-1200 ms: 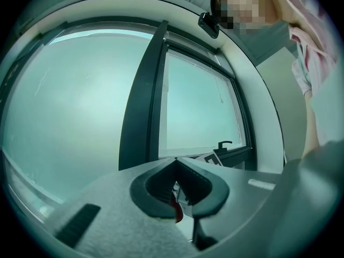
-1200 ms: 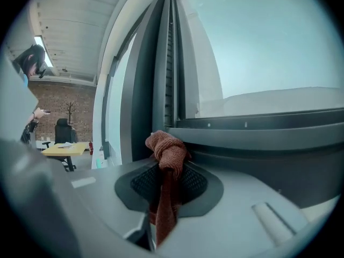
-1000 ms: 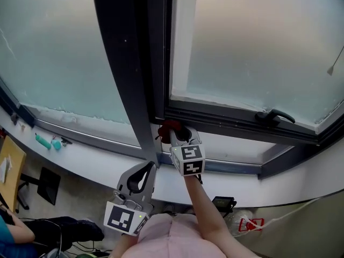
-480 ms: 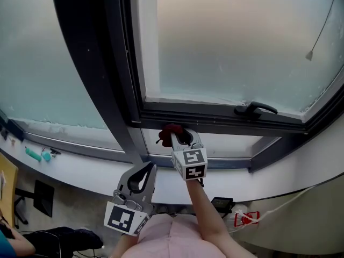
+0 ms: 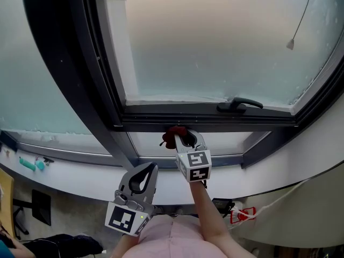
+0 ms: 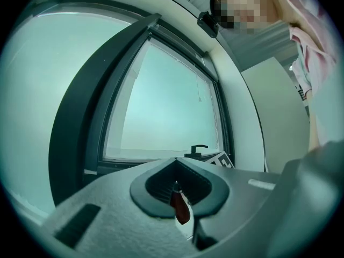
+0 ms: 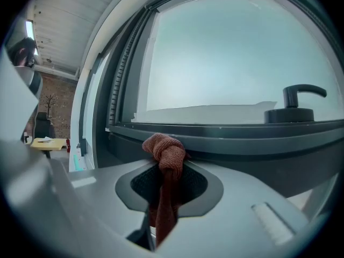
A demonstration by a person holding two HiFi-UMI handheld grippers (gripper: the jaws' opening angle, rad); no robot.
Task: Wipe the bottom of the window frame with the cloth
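The cloth (image 5: 173,135) is a red-brown knitted rag bunched into a knot. My right gripper (image 5: 185,139) is shut on it and holds the knot against the dark bottom rail of the window frame (image 5: 204,123), left of the window handle (image 5: 239,103). In the right gripper view the cloth (image 7: 166,152) sticks out above the right gripper (image 7: 167,183) and touches the bottom rail (image 7: 242,138). My left gripper (image 5: 144,172) hangs lower and to the left, over the sill, shut with nothing in it. The left gripper (image 6: 174,184) points up at the window.
A white sill (image 5: 161,183) runs below the frame. A thick dark mullion (image 5: 70,74) rises on the left. Teal items (image 5: 29,164) lie on the sill far left. A blind cord weight (image 5: 291,45) hangs at the upper right. A red-and-white item (image 5: 242,215) is on the floor.
My right gripper has slid the cloth to the right along the bottom rail, closer to the handle. The head view has swung right too. The left gripper has stayed put.
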